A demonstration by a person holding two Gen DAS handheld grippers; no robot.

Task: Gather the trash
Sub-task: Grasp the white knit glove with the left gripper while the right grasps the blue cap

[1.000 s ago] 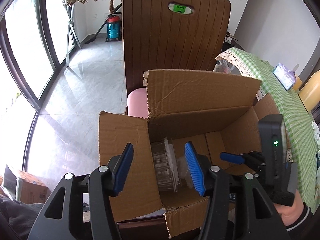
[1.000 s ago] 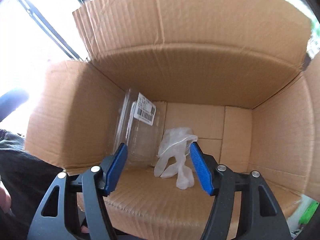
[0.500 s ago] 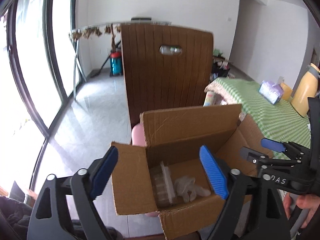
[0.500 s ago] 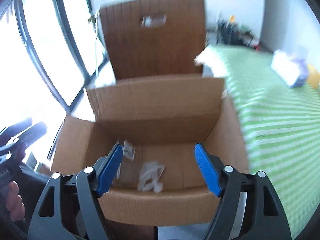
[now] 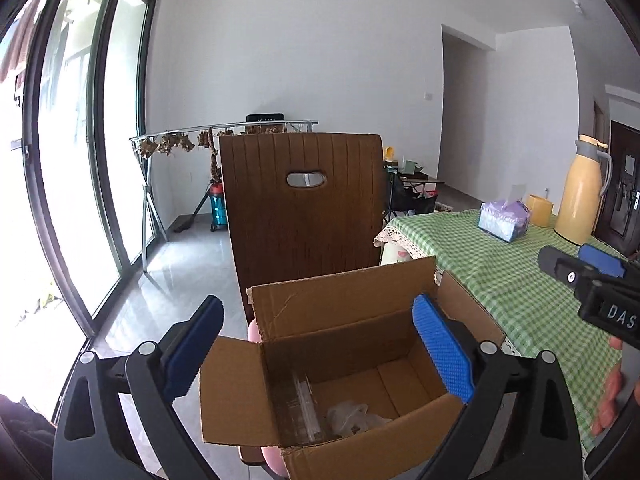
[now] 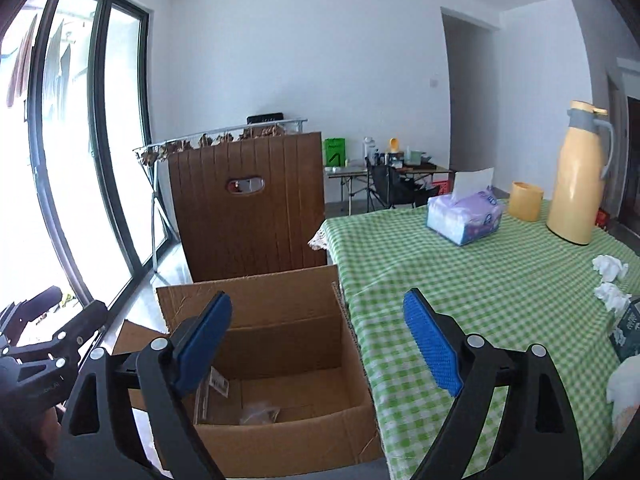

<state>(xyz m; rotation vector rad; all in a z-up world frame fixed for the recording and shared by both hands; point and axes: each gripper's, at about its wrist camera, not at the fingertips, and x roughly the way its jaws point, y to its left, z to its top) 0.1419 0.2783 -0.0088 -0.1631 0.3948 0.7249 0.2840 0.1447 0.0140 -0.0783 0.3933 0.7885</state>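
An open cardboard box [image 5: 344,332] [image 6: 280,436] stands on a pink stool beside the table. Inside lie a clear plastic container [image 5: 300,404] [image 6: 212,392] and a crumpled clear glove [image 5: 352,418] [image 6: 260,414]. My left gripper [image 5: 320,354] is open and empty, held above the box. My right gripper [image 6: 320,346] is open and empty, above the box's right edge and the table edge. Crumpled white tissues [image 6: 610,268] [image 6: 612,298] lie on the table at the far right. The right gripper also shows at the right edge of the left wrist view [image 5: 592,280].
A green checked tablecloth [image 6: 480,280] covers the table. On it stand a tissue pack [image 6: 464,216], a yellow cup [image 6: 526,200] and a yellow thermos [image 6: 578,176]. A brown chair back [image 5: 304,208] rises behind the box. Tall windows are at the left.
Both grippers have pulled up and back out of the box and opened wider. The views now take in the room and table instead of the box's inside.
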